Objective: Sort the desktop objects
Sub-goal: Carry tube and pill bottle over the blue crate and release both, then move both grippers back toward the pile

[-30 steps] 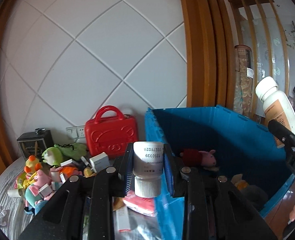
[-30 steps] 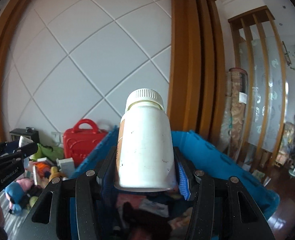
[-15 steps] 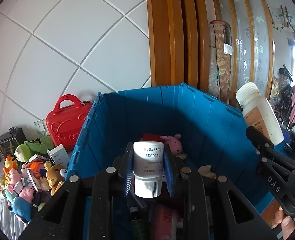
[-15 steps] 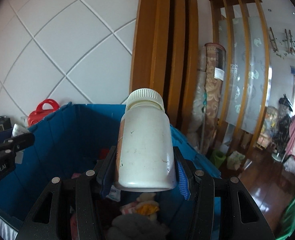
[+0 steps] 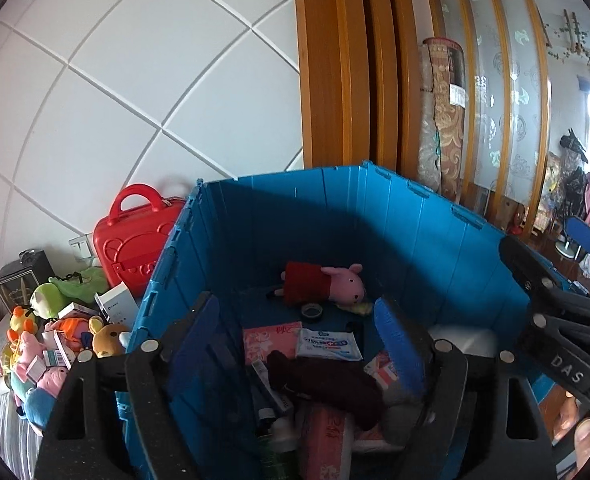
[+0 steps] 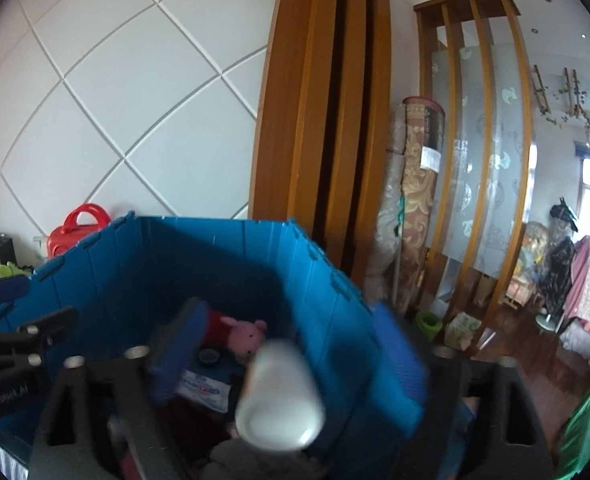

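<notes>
Both bottles just released over the blue crate [image 5: 447, 216]: left gripper [image 5: 295, 344] and right gripper [image 6: 291, 356] spread empty, white bottle [image 6: 279, 404] dropping in, two items sorted

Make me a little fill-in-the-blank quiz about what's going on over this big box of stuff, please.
1. The crate that both grippers hover over is coloured ____.
2. The pig toy lying inside it wears a ____ dress.
3. The white bottle between the open jaws of the right gripper, blurred and free of both pads, is ____ into the crate.
4. The case with a handle, against the wall left of the crate, is ____.

Missing words: blue; red; falling; red
</notes>
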Demonstrator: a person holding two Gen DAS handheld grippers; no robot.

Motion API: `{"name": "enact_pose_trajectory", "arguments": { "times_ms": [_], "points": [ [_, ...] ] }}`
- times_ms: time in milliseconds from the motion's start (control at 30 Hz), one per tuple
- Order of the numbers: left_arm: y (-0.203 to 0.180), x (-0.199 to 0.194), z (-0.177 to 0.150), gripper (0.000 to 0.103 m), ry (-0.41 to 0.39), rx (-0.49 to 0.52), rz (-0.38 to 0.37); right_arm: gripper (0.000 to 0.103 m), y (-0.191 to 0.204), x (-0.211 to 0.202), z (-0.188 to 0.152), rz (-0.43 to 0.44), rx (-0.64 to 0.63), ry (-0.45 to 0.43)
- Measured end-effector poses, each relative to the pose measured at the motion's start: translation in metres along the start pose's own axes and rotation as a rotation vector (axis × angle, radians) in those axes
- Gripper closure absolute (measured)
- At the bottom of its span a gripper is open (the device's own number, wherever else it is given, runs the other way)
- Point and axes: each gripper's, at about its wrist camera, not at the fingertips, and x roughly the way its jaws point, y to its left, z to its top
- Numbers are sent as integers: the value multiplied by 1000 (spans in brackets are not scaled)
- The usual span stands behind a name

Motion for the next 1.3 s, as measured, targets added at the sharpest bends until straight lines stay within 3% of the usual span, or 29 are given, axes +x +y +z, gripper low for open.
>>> {"name": "enact_pose_trajectory", "arguments": {
  "times_ms": [100,367,533,700,1033,1300],
  "points": [
    [4,-5,1,23,-3,-22,-10,0,-1,-12,2,-22,-7,-43],
    [13,-32,0,19,-71,-33,26,0,-3,-34,6,-27,-6,-114],
    [38,-54,-1,14,-110,-75,69,0,6,-46,9,28,23,-138],
    [85,-72,-9,14,-123,-123,191,0,35,-58,19,143,36,-172],
    [217,-99,-58,14,-55,-257,469,0,159,-85,33,429,-45,-244],
    [344,-103,-124,14,67,-355,580,0,278,-107,20,588,-125,-229]
  ]
}}
